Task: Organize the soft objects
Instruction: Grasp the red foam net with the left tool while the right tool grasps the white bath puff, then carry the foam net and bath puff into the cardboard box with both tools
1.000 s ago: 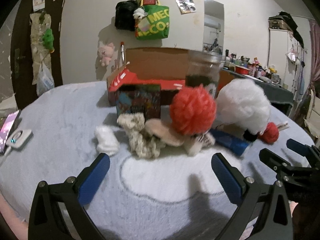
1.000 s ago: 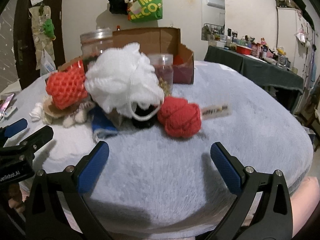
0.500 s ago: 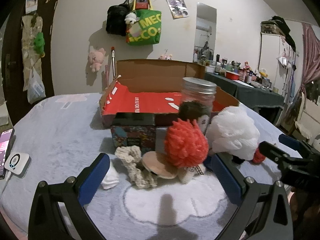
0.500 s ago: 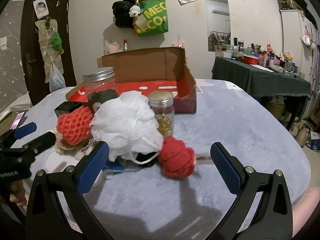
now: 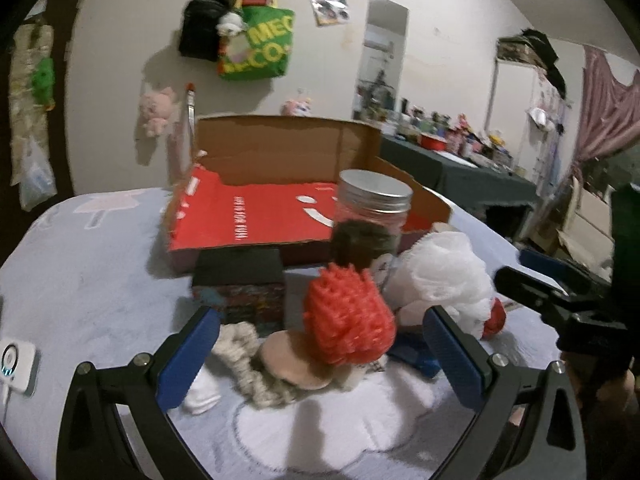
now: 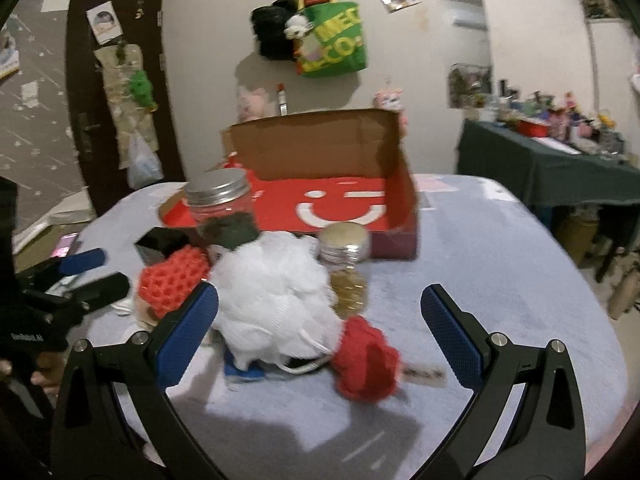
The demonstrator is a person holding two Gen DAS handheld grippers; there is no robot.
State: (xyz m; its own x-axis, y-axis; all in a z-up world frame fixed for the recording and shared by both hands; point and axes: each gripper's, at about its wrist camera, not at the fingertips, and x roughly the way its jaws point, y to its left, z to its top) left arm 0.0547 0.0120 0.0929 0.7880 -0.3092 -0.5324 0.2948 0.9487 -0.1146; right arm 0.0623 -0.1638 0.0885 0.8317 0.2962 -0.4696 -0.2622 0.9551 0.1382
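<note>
A pile of soft things lies on the fleece-covered table in front of an open cardboard box with a red floor. In the pile are an orange-red knitted ball, a white mesh pouf, a red yarn ball, a beige knitted rope, a tan round pad and a small white piece. My left gripper is open, above the table just short of the pile. My right gripper is open too, over the pouf and red yarn ball, holding nothing.
A tall glass jar with a metal lid and a smaller jar stand among the soft things. A dark printed box sits left of them. A blue flat item lies under the pouf. A white charger rests far left.
Both grippers have risen and tilted downward, so the box floor shows more. Each stays open and the pile has not moved.
</note>
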